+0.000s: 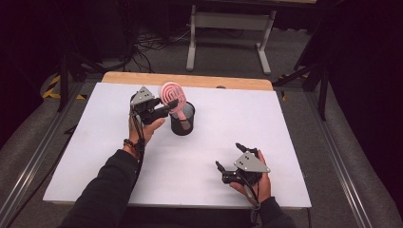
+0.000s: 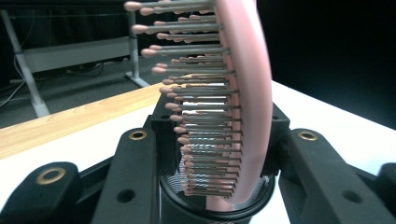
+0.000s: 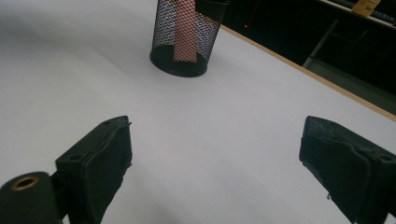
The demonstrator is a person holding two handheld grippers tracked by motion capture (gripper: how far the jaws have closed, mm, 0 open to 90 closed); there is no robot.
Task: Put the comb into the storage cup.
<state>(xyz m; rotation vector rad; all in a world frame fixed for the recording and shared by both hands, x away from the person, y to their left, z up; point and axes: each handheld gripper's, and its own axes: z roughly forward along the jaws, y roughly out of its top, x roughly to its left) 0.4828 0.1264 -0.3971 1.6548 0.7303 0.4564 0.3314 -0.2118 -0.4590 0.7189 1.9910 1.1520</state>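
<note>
Pink hairbrush point(image 1: 169, 95), black mesh cup point(image 1: 182, 124)

The hairbrush point(image 2: 247, 93) looks like smooth pink plastic with a soft sheen; its bristles point(image 2: 196, 107) are thin, shiny pins that look like metal, each tipped with a rounded pink bead. The cup point(image 3: 186, 37) is black wire mesh — fine, see-through, matt — with a smooth solid rim and base. The surface point(image 1: 228, 137) has a white, matt, paper-like sheet over it, and pale wood shows along its far edge point(image 1: 190, 80). The left tool point(image 1: 159, 110) and right tool point(image 3: 215, 163) are matt black plastic with small brass-coloured eyelets; the right tool's pads point(image 3: 105, 154) look rubbery, slightly rough. Each carries a dull grey plate point(image 1: 251, 162) on top.
</note>
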